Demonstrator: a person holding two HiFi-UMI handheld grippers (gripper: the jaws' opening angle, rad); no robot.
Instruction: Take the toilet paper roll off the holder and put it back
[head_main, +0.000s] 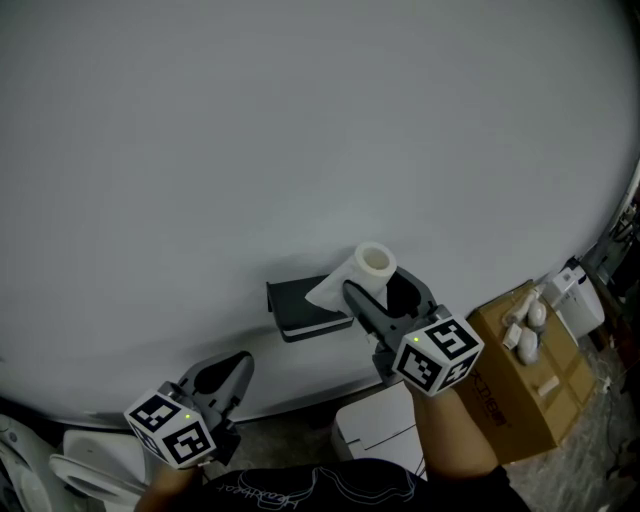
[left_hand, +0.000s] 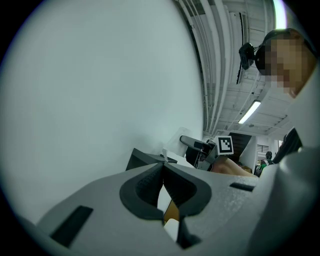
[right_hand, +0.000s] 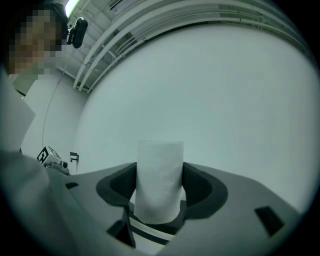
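Note:
A white toilet paper roll (head_main: 372, 264) stands upright between the jaws of my right gripper (head_main: 381, 287), just right of the dark grey holder (head_main: 305, 308) on the wall, with a loose sheet hanging toward it. In the right gripper view the roll (right_hand: 160, 175) fills the gap and both pads press its sides, so my right gripper (right_hand: 160, 187) is shut on it. Low and to the left, away from the holder, my left gripper (head_main: 226, 371) has its jaws together and nothing between them. My left gripper (left_hand: 162, 173) looks along the wall toward the holder (left_hand: 142, 160).
A pale wall (head_main: 300, 130) fills most of the head view. A cardboard box (head_main: 520, 385) with small white items stands at the lower right. A white box (head_main: 380, 430) sits under the holder. A toilet rim (head_main: 70, 470) shows at the lower left.

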